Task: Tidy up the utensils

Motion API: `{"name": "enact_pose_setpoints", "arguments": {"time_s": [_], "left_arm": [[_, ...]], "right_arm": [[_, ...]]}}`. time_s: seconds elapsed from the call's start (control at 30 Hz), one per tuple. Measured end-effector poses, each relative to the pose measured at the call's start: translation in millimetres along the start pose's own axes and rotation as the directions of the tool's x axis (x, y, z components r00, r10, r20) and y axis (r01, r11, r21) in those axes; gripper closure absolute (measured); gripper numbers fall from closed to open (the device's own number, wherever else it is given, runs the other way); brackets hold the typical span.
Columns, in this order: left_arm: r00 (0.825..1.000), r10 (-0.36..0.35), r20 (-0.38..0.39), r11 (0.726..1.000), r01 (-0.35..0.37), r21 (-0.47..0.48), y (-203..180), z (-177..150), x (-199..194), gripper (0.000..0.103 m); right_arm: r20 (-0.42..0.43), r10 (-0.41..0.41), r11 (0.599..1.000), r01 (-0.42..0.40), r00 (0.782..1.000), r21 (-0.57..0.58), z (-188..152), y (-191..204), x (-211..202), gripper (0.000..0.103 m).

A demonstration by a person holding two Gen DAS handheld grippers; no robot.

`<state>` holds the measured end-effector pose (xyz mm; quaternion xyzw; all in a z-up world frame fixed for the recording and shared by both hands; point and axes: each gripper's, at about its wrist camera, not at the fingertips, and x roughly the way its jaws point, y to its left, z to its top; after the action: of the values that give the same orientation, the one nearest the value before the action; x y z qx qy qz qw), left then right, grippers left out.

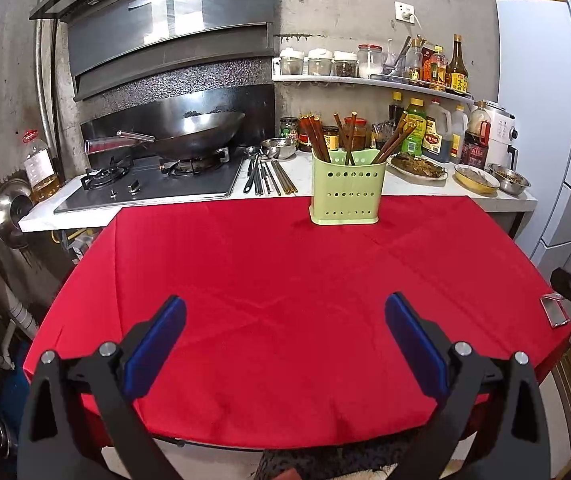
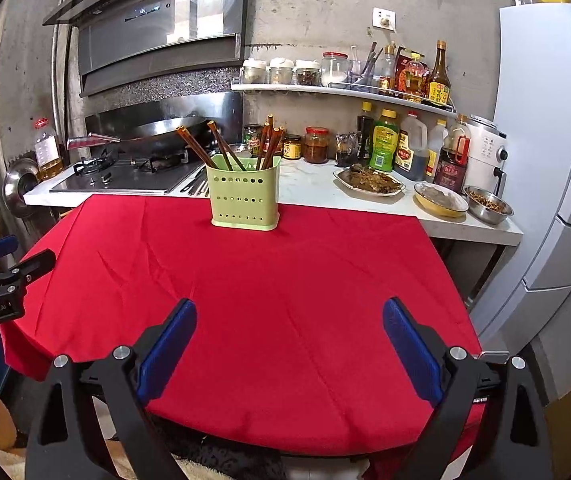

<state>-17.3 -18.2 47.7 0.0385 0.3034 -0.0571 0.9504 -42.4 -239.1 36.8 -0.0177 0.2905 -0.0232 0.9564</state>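
Both grippers hang over the near edge of the red-clothed table (image 1: 285, 300), and both are spread wide with nothing between the blue pads. The left gripper (image 1: 285, 320) is empty, and so is the right gripper (image 2: 289, 320). At the far edge of the cloth the green utensil holder (image 1: 345, 188) stands upright, brown chopsticks (image 1: 319, 136) leaning out of it. More utensils (image 1: 269, 176) lie loose beside the stove (image 1: 157, 184).

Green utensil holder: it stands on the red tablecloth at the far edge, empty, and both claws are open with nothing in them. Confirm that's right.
One thing is wrong: the green utensil holder is not empty. Brown chopsticks stand in it, as the left wrist view shows. It does stand on the red tablecloth at the far edge, and both claws are open with nothing in them.
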Motion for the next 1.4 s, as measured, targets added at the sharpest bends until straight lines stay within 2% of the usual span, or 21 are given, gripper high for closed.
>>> {"name": "enact_pose_setpoints", "arguments": {"time_s": [1.4], "left_arm": [[1.000,0.006,-0.001,1.000,-0.006,-0.008,4,5,6,0.006]], "right_arm": [[-0.007,0.015,1.000,-0.015,1.000,0.019,2,-4,11,0.010]]}}
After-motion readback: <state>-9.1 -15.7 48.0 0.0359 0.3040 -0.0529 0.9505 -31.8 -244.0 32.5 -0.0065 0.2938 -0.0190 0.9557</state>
